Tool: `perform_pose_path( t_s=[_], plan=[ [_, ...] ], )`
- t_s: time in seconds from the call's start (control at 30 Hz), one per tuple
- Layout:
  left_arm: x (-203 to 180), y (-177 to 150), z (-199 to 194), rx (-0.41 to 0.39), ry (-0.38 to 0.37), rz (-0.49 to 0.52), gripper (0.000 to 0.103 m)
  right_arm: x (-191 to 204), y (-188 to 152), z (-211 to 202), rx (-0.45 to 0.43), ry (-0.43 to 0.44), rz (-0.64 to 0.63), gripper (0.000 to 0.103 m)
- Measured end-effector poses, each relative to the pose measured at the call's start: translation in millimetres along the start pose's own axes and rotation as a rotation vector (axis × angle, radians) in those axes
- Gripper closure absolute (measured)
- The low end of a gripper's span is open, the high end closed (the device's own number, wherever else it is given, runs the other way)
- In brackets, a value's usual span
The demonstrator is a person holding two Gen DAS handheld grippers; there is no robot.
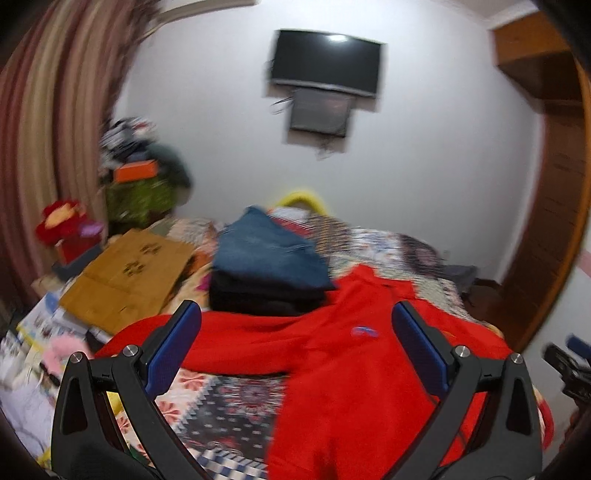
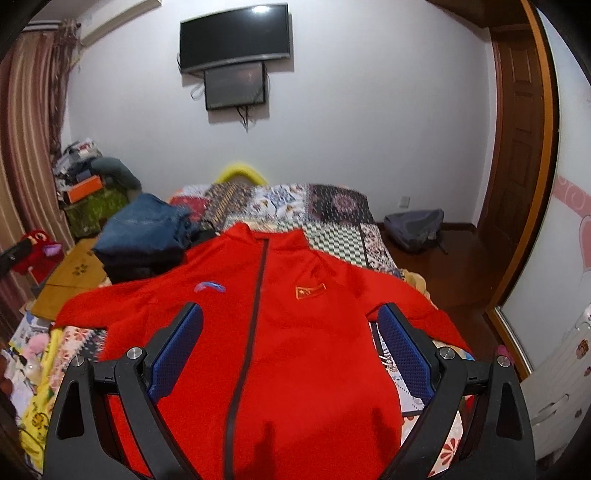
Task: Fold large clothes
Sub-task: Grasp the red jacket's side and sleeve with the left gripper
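Note:
A red zip jacket lies spread front-up on the patterned bedspread, collar toward the far wall and both sleeves out to the sides. My right gripper hovers open above its chest, blue pads either side of the dark zip, holding nothing. In the left wrist view the same jacket shows with its left sleeve stretched toward the bed's left edge. My left gripper is open over that sleeve and shoulder, empty. The other gripper peeks in at the right edge.
A stack of folded clothes, blue jeans on dark items, sits at the jacket's far left. Cardboard and clutter line the bed's left side. A TV hangs on the far wall; a backpack lies on the floor near the wooden door.

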State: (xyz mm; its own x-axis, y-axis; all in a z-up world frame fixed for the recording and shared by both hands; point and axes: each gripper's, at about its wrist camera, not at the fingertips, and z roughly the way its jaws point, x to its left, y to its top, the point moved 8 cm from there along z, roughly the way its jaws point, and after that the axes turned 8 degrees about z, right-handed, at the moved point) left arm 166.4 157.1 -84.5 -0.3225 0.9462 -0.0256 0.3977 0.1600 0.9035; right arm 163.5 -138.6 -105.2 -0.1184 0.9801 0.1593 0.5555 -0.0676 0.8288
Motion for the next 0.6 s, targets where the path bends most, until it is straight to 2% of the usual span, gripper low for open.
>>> perform_pose_path(
  t_s=[0.17,0.37,0.47,0.6],
  plan=[
    [74,-16,47,0.110,0.108,-0.146,0.000,-8,0,27,0.062,-0.026,0.021,0.009],
    [141,-50,94,0.250,0.137,-0.295,0.000,-15,-10,58,0.164,-0.049,0.093,0.009],
    [161,-65,110,0.299,0.139,-0.333,0.000,-16,-18,71,0.210,-0.075,0.093,0.009],
    [182,-89,128,0.366,0.069,-0.454,0.000,-11,-25,79,0.239,-0.084,0.053,0.009]
  ],
)
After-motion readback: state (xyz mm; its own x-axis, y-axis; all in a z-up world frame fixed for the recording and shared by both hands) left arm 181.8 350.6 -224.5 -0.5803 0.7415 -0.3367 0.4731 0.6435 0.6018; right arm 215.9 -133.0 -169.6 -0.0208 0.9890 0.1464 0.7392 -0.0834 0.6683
